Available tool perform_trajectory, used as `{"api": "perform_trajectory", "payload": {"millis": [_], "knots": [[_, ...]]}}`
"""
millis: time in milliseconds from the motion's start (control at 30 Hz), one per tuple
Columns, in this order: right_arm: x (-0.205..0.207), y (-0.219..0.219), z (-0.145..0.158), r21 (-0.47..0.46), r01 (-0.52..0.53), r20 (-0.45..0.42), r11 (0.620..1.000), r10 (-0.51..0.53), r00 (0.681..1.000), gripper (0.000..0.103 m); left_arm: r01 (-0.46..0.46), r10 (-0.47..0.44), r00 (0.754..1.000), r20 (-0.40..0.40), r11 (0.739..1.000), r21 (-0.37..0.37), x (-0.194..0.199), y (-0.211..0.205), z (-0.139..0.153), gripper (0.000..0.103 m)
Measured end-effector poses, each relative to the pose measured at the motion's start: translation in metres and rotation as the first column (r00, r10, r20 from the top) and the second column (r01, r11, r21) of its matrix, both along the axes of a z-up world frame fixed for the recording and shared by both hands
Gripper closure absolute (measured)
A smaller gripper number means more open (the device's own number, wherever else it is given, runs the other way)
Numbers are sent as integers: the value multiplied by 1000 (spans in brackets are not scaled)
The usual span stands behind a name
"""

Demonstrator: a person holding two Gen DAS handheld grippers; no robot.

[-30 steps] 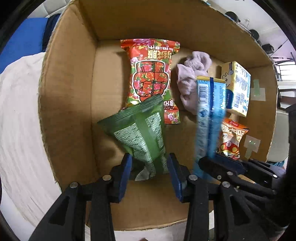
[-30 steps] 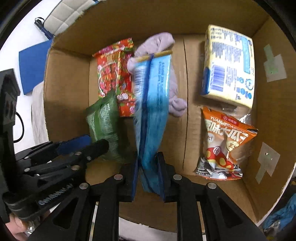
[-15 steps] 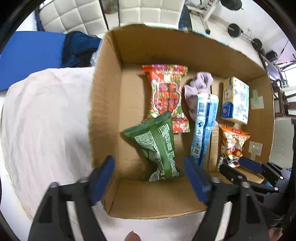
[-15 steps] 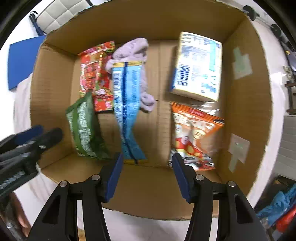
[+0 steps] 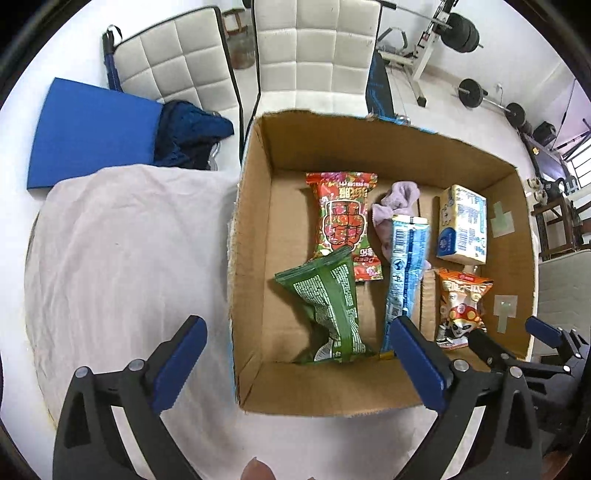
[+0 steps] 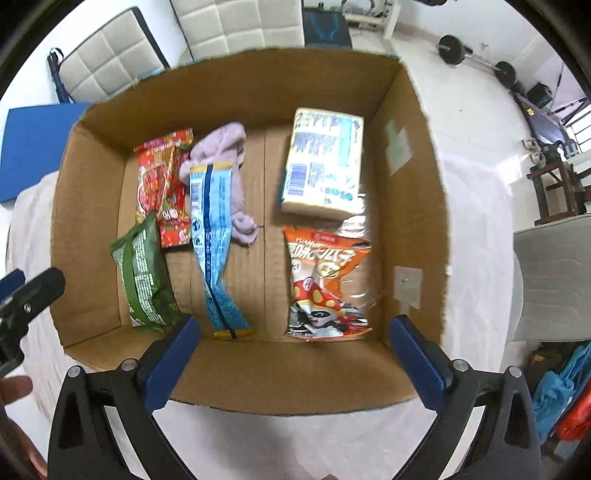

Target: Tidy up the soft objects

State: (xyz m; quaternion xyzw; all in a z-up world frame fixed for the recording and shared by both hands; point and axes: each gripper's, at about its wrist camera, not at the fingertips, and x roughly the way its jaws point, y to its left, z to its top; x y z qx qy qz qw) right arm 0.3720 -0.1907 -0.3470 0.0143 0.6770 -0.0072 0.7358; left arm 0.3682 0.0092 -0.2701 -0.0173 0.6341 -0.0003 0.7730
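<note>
An open cardboard box (image 5: 251,258) (image 6: 88,206) holds a green snack bag (image 5: 328,306) (image 6: 144,280), a red snack bag (image 5: 343,218) (image 6: 162,192), a blue snack bag (image 5: 406,266) (image 6: 210,236), a lilac cloth (image 5: 395,199) (image 6: 225,151), a yellow-blue tissue pack (image 5: 461,225) (image 6: 321,166) and an orange panda bag (image 5: 461,306) (image 6: 325,280). My left gripper (image 5: 295,362) is open and empty above the box's near left corner. My right gripper (image 6: 295,354) is open and empty above the near wall; it also shows in the left wrist view (image 5: 513,343).
The box stands on a table covered with a white cloth (image 5: 122,258). A blue pad (image 5: 92,133) and white padded chairs (image 5: 314,48) stand behind. Gym weights (image 5: 461,33) lie on the floor at the far right. A white mattress edge (image 6: 554,280) is at the right.
Both grippers opened, releasing the green bag and the blue bag into the box, then pulled up and back. The two bags now lie on the box floor.
</note>
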Motion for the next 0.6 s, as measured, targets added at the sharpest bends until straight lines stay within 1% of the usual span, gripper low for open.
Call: {"api": "perform_trajectory", "payload": {"millis": [133,300,333,400,467,500,533,600], "knots": [[-10,-9,32,8,14,45,1000,-14,999,0,9,-9,998,58,1000,7,-20,-3,27,1],[-47,-13,92,17,18,135,1000,-20,991,0,28,-32,985,167,999,25,-62,-11,83,1],[-59,-14,109,22,19,165,1000,-23,986,0,28,-32,979,201,999,21,-75,-13,100,1],[-79,-18,135,31,21,207,999,-26,978,0,33,-33,971,237,999,6,-93,-15,122,1],[-103,-21,168,39,26,258,999,-35,966,0,31,-25,960,277,999,-17,-118,-17,150,1],[-114,-23,182,41,27,278,999,-37,960,0,35,-27,958,285,999,-23,-124,-18,158,1],[-125,-24,196,39,28,296,999,-38,954,0,47,-37,952,304,999,-25,-136,-20,171,1],[-149,-26,224,40,27,332,999,-39,943,0,44,-40,944,327,999,-5,-154,-22,191,1]]}}
